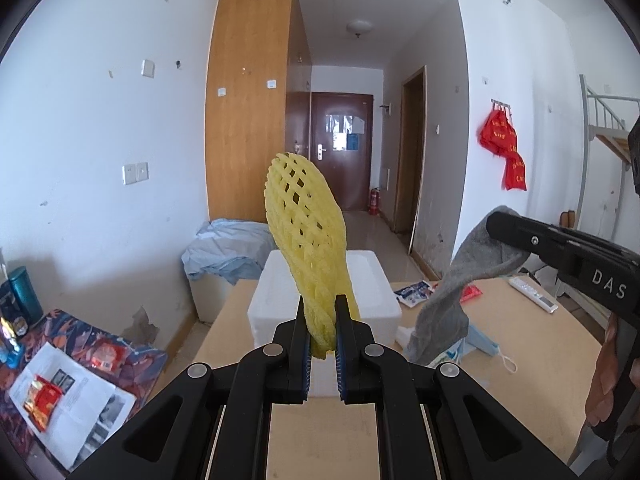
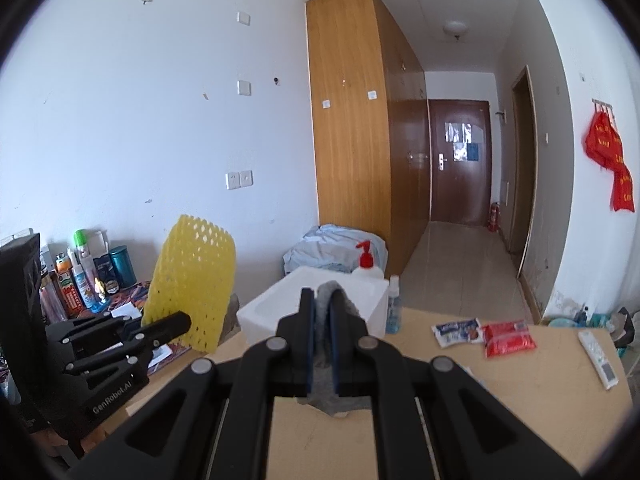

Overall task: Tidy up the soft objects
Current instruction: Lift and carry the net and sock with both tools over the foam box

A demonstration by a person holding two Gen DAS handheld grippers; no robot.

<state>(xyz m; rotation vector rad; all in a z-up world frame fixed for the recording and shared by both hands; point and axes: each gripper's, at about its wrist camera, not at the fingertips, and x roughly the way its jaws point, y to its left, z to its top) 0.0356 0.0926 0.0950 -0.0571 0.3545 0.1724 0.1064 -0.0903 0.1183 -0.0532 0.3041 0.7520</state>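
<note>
Standing upright from the left tool point(image 1: 319, 320), which pinches its lower end, the yellow foam net point(image 1: 304, 232) is just before the white foam box point(image 1: 376, 300) on the bench point(image 1: 520, 340); the right tool point(image 2: 320, 320) clamps a grey sock point(image 1: 452, 292), equally near.

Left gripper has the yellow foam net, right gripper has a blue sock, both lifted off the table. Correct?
Not quite: the sock is grey, not blue, as the left wrist view shows. The rest holds: left gripper is shut on the foam net, right gripper on the sock, both clear of the table.
</note>
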